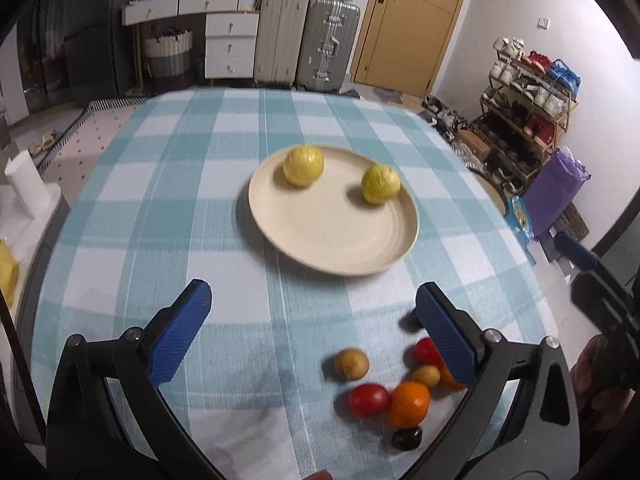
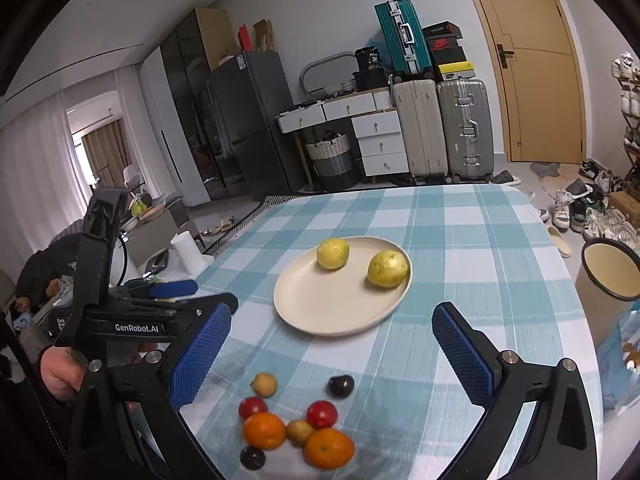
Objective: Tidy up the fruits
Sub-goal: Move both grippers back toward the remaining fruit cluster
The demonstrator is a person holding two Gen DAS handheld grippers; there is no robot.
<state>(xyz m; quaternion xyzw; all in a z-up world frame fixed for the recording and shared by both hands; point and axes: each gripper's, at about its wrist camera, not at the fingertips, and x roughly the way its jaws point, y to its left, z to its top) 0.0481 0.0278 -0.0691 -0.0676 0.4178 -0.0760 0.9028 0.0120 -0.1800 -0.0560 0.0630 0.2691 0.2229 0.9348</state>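
With both grippers, left and right, open and empty, a careless grab could scatter the crowded fruit pile across the bench.

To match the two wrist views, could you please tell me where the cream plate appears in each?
Left wrist: cream plate at centre, beyond the fruit pile.
Right wrist: plate at centre, slightly left.
Shared landmark: two yellow fruits on its far side.

Cream plate on a teal-and-white checked tablecloth, blue fingers.
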